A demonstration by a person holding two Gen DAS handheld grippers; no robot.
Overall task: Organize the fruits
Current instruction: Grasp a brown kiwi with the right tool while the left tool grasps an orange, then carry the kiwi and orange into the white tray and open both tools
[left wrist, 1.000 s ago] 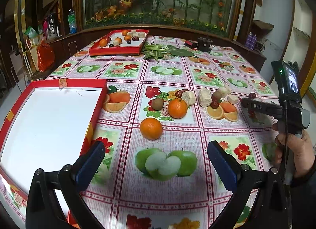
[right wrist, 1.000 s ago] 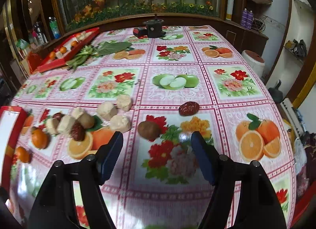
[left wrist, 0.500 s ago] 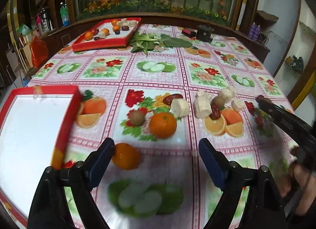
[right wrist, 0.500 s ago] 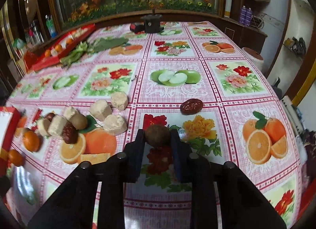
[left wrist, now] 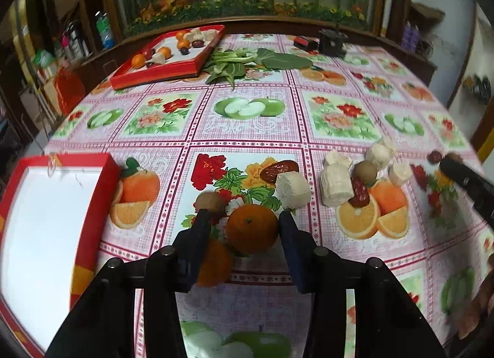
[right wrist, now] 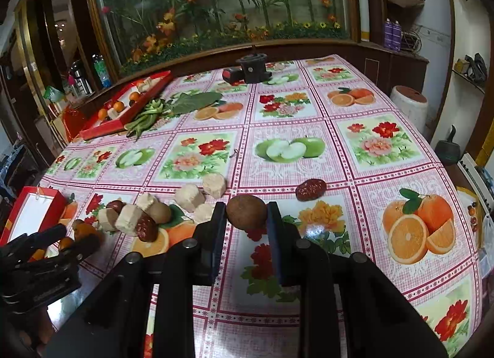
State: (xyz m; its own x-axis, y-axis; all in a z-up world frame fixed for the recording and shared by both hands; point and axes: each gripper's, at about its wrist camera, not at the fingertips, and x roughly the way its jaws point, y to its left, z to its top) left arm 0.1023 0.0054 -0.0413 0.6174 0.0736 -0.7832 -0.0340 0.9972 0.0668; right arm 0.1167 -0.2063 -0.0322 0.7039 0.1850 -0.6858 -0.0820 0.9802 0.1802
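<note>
On the table (left wrist: pixel 253 139) with its fruit-print cloth: left tongs (left wrist: pixel 245 219) just closing around the round orange mandarin (left wrist: pixel 251 228), pads centred first; right tongs (right wrist: pixel 244 213) clamped on the brown kiwi (right wrist: pixel 246 211), for lifting gently.

Left claw (left wrist: pixel 245 219), tilted downward, has just been closing around an orange (left wrist: pixel 252 228). Right claw (right wrist: pixel 244 213), tilted downward, grips a brown kiwi (right wrist: pixel 246 211).

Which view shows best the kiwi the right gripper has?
The right wrist view: the kiwi sits centred and sharp between the right gripper's pads, which are shut on it. The left wrist view catches only a blurred brown tip at its right edge.
</note>
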